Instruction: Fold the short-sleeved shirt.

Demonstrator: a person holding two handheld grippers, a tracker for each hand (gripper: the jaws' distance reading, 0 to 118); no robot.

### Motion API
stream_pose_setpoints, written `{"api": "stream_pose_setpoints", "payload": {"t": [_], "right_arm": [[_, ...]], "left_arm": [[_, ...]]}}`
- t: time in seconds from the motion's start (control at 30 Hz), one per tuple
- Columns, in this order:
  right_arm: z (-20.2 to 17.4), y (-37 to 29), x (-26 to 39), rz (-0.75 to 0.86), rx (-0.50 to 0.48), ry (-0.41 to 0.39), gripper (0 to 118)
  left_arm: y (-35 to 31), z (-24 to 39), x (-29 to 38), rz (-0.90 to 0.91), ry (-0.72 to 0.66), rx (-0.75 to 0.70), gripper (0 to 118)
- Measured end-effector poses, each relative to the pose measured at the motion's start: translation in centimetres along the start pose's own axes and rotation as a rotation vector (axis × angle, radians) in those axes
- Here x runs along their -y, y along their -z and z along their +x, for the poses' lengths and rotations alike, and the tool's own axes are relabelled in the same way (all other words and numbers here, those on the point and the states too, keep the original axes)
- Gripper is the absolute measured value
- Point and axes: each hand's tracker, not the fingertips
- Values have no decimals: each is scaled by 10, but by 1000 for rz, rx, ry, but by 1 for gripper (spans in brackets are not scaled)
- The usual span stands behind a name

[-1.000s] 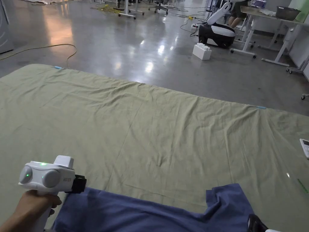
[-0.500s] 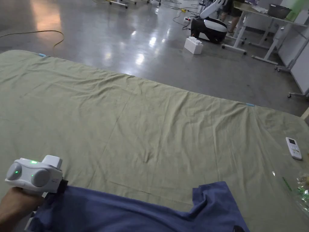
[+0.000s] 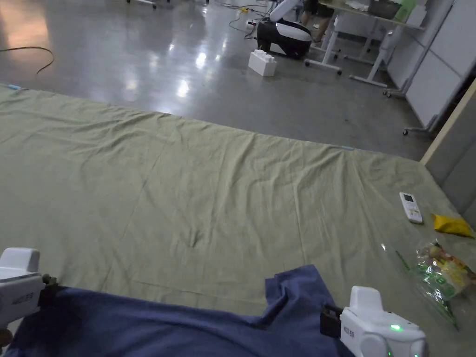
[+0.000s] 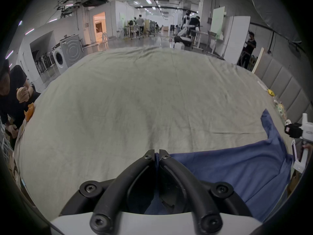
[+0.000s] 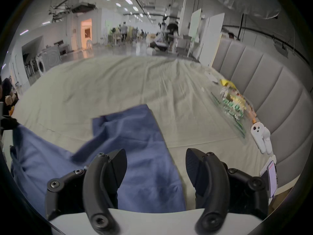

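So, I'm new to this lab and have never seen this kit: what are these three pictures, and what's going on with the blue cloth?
No robot here: a person holds a handheld gripper in each hand. The head view comes from a camera on the person's head; the other two come from cameras riding on each gripper, so you see each one's own black jaws up close.

A blue short-sleeved shirt lies on a bed covered by a green sheet. The left gripper has its jaws closed on the shirt's edge. The right gripper is open, hanging over the shirt's other side and gripping nothing.

Off to the right on the sheet lie a white remote, a yellow packet and a snack bag.
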Motion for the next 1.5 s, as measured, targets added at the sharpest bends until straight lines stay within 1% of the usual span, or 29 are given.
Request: {"api": "stream_pose_setpoints", "payload": {"t": [0.07, 0.1, 0.13, 0.17, 0.2, 0.23, 0.27, 0.3, 0.37, 0.4, 0.43, 0.47, 0.5, 0.53, 0.63, 0.77, 0.83, 1.0, 1.13, 1.27, 1.37, 1.47, 1.5], "right_arm": [[6, 25, -6, -67, 0, -11, 76], [7, 34, -8, -95, -24, -23, 76], [9, 44, -10, -127, -47, -16, 76], [9, 53, -11, -150, -57, -14, 73], [8, 59, -12, -176, -52, -19, 63], [6, 65, -13, -203, -26, -39, 50], [2, 68, -13, -228, -25, -63, 38], [1, 68, -12, -222, -66, -53, 32], [-4, 67, -12, -211, -60, -65, 28], [-5, 66, -12, -205, -75, -82, 26], [-6, 68, -10, -200, -97, -84, 16], [-5, 67, -8, -196, -104, -81, 3], [-4, 66, -6, -187, -91, -86, 3], [-1, 63, -4, -169, -99, -78, 3], [8, 44, 1, -104, -100, -4, 2], [22, 6, 5, -37, -129, 21, 2], [31, -18, 8, -2, -135, 48, 2], [45, -72, 20, 60, -154, 38, 2], [49, -119, 38, 99, -134, 55, 2], [50, -158, 64, 126, -133, 19, 2], [50, -181, 86, 114, -125, 7, 2], [50, -192, 108, 51, -117, 14, 2], [50, -193, 117, 35, -114, -4, 2]], "left_arm": [[-8, 0, 2, 20, -3, -2, 4], [-12, 2, 1, 24, -3, -2, 4], [-15, 2, 2, 28, -8, -1, 4], [-17, 2, 3, 35, -16, -2, 4], [-19, 1, 4, 37, -18, -2, 4], [-21, 2, 4, 38, -19, -4, 4], [-22, 3, 6, 40, -14, -7, 4], [-23, 4, 7, 36, 0, -9, 4], [-24, 5, 9, 27, 21, -19, 4], [-24, 5, 10, 24, 22, -19, 4], [-25, 4, 11, 23, 21, -18, 4], [-25, 4, 12, 21, 17, -17, 4], [-25, 4, 14, 21, 12, -18, 4], [-25, 4, 14, 20, 8, -18, 4], [-29, 4, 15, 25, 2, -17, 4], [-39, 4, 13, 48, 16, -7, 4], [-47, 2, 13, 57, 13, 0, 4], [-75, -4, 18, 108, 14, 5, 4], [-96, -14, 29, 135, -17, 35, 4], [-117, -22, 46, 160, -38, 51, 4], [-131, -27, 63, 155, -31, 62, 4], [-134, -37, 81, 132, -25, 74, 4], [-136, -38, 89, 118, -21, 82, 4]]}}
